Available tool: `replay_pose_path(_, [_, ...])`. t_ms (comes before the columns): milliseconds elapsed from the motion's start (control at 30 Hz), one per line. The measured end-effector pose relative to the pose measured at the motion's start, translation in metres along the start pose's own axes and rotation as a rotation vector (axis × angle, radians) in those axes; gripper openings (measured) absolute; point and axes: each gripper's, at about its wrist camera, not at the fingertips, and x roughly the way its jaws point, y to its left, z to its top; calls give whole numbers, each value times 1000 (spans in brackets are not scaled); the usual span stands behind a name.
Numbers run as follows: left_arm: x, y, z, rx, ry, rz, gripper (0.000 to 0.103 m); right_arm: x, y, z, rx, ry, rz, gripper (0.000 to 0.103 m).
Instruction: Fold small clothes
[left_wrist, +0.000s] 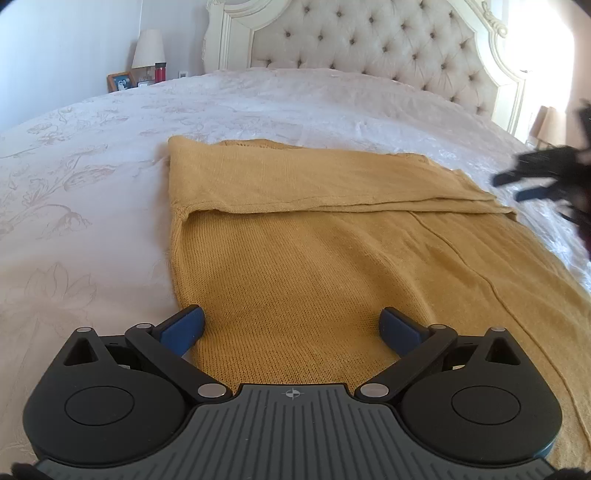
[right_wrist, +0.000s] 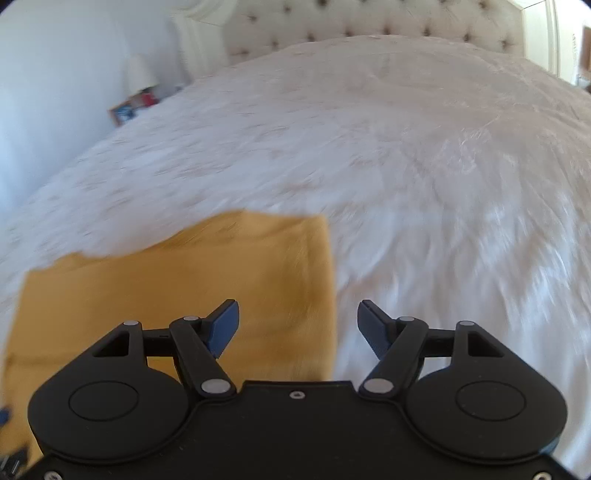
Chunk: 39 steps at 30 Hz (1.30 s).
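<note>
Showing only from the left wrist: sweater's (left_wrist: 314, 258) folded-over top.

Mustard knit (left_wrist: 314, 258) on white bedspread (left_wrist: 92, 184)

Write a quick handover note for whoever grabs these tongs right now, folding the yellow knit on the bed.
Left tongs: open wide, nothing gripped, low over the near edge of the yellow knit garment.
Right tongs: open, empty, above the garment's right edge; that view is blurred.
Garment: lies flat on the white bedspread, clear of the headboard.
Done: the far part is folded over toward you, forming a band across the top.
Left: likely the remaining folds to make it compact, then smoothing.
</note>
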Motion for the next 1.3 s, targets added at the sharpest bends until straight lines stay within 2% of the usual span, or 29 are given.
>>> replay_pose_path(167, [0, 2, -1, -15, -7, -10, 103, -56, -2, -54, -25, 53, 61, 74])
replay_pose_path(300, [-1, 3, -1, -19, -8, -10, 103, -84, -3, -91, -66, 83, 47, 74])
replay_pose_path(467, [1, -8, 1, 35, 19, 34, 103, -105, -5, -125, 0, 100, 72, 76])
replay_pose_path(567, [-3, -9, 1, 23, 35, 37, 103, -114, -6, -144, 26, 99, 71, 77])
replay_pose_path(667, [-15, -11, -3, -6, 85, 70, 103, -121, -4, -157, 0, 105, 72, 81])
replay_pose_path(900, [-68, -16, -32, -96, 164, 62, 102, -139, -6, -180, -43, 100, 108, 87])
replay_pose_path(1067, [-105, -21, -59, -163, 195, 64, 102, -150, -13, -192, -32, 84, 149, 89])
replay_pose_path(1300, [-131, -34, -82, -165, 188, 65, 102, -157, -15, -203, -51, 69, 187, 95])
